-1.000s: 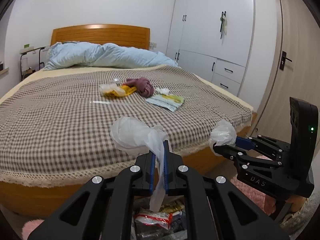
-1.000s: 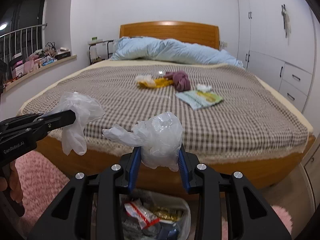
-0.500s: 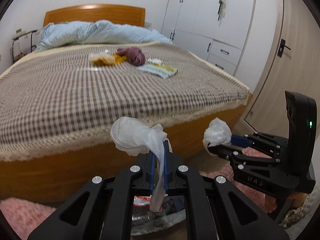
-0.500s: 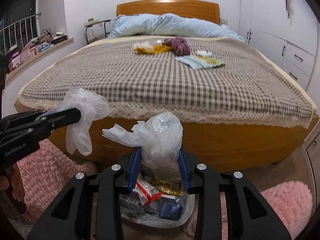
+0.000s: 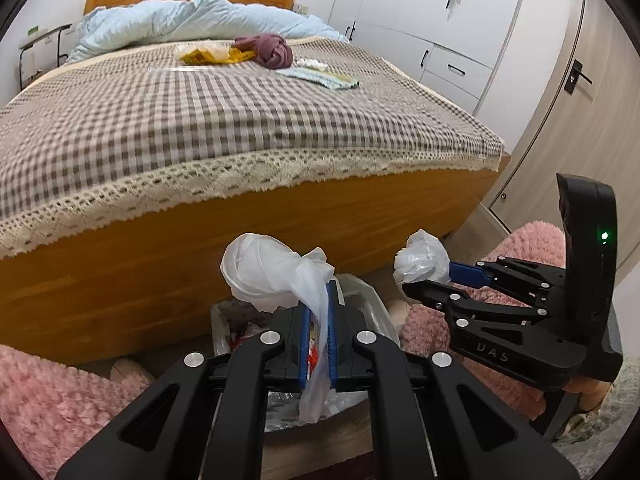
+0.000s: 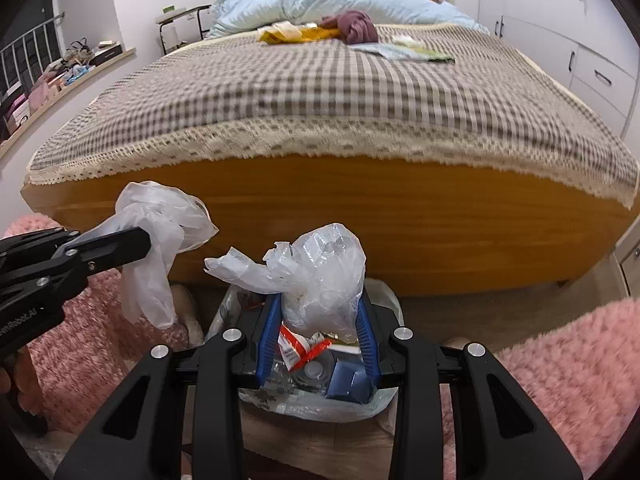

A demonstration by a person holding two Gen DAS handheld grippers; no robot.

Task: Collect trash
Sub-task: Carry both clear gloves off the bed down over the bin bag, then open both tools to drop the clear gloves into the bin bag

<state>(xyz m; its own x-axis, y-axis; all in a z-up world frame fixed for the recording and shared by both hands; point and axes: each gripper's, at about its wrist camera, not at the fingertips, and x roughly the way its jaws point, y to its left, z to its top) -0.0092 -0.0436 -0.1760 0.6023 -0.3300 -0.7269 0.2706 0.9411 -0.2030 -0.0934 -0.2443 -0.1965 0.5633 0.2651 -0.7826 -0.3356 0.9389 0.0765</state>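
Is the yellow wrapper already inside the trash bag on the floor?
No, the yellow wrapper lies on the bed, far from the trash bag.

Crinkly translucent plastic glove [image 5: 272,276], glossy wood bed frame [image 5: 160,264] (lace-edged cloth)

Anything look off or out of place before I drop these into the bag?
Nothing damaged or spilled. The odd bits are on the bed: a yellow wrapper, a purple cloth bundle and a flat packet lie loose on the checked cover, away from the trash bag on the floor.
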